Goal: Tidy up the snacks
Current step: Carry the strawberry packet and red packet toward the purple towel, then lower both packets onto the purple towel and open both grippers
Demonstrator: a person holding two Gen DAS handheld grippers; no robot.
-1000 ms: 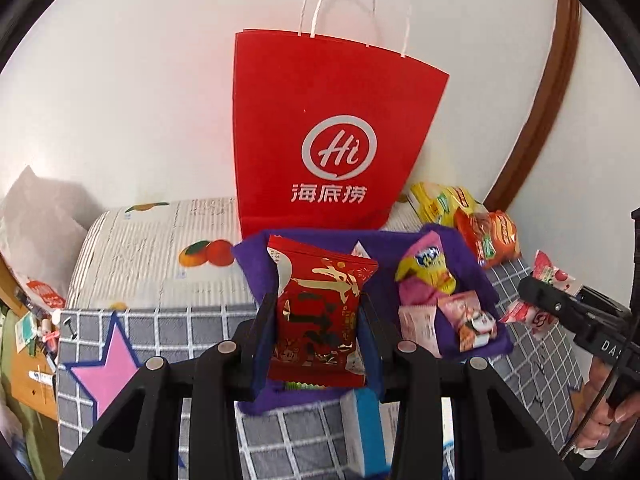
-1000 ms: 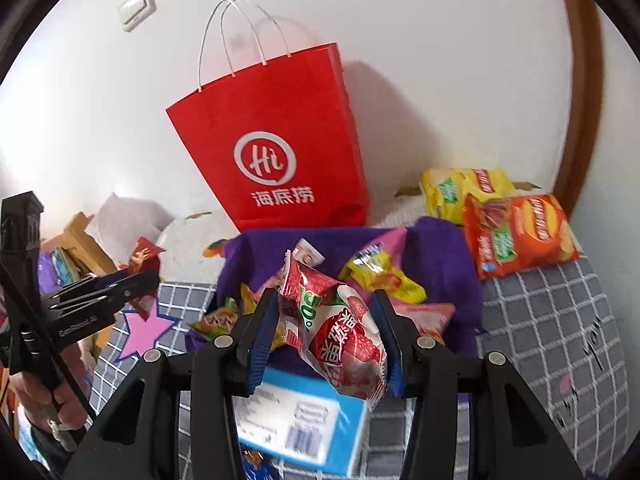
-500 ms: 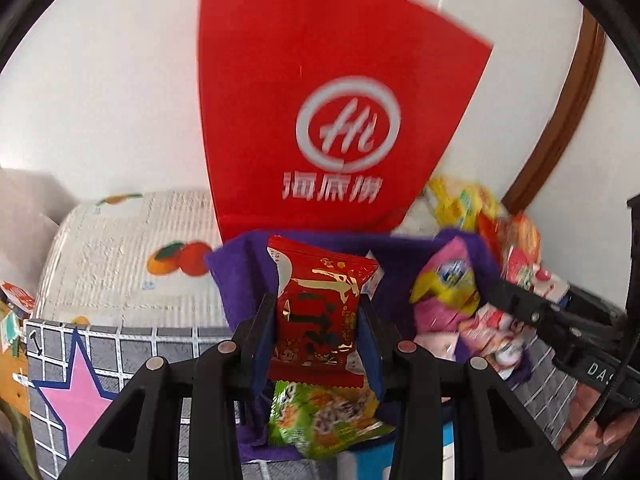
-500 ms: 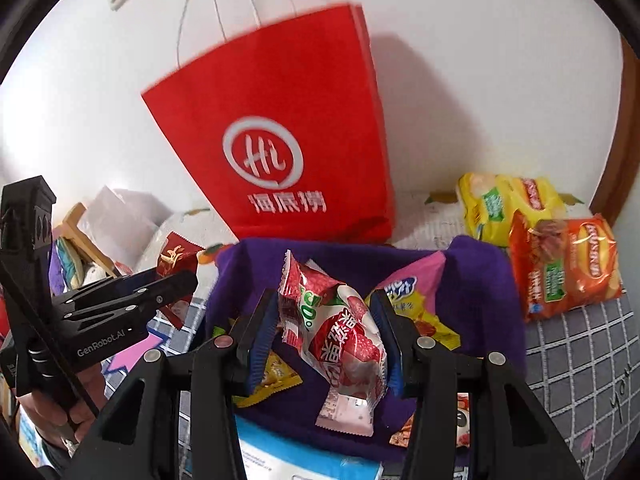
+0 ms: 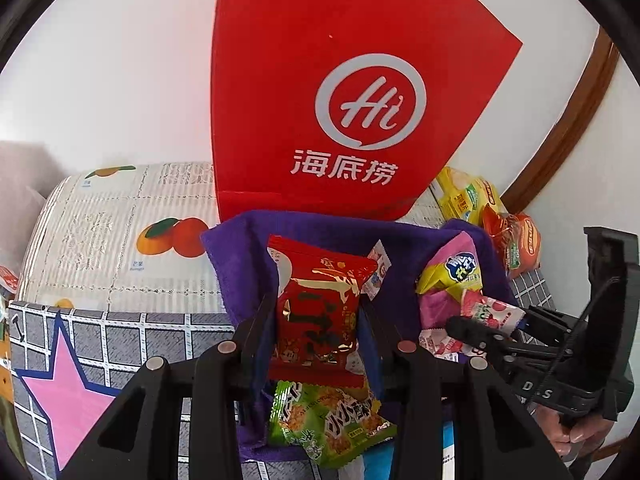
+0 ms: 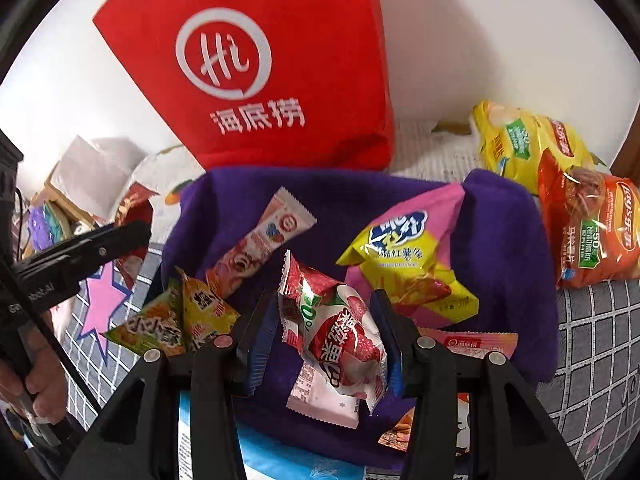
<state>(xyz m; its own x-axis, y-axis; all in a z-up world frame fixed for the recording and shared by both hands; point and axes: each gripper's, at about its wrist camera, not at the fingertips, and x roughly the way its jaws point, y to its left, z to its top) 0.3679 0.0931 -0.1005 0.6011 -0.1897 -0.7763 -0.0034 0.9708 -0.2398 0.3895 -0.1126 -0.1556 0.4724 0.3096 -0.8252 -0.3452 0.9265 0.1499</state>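
My left gripper (image 5: pixel 316 312) is shut on a red and gold snack packet (image 5: pixel 320 312), held upright over the left part of a purple fabric bin (image 5: pixel 236 264). My right gripper (image 6: pixel 324 312) is shut on a red and white strawberry snack packet (image 6: pixel 340 332) above the middle of the same purple bin (image 6: pixel 508 240). Inside the bin lie a pink and yellow bag (image 6: pixel 408 264), a long pink wafer packet (image 6: pixel 260 244) and a green and yellow packet (image 6: pixel 176 320). The right gripper (image 5: pixel 472 332) shows at the right of the left wrist view, still holding the strawberry packet (image 5: pixel 488 312).
A tall red paper bag (image 5: pixel 344 92) stands against the white wall right behind the bin. Yellow (image 6: pixel 520 144) and orange (image 6: pixel 592 228) chip bags lie to the right of the bin. A blue and white box (image 6: pixel 280 460) lies in front. A checked cloth with a pink star (image 5: pixel 68 396) covers the surface.
Both grippers have moved forward and down toward the purple bin, each keeping its packet. The red bag and the bin now look much larger and closer.
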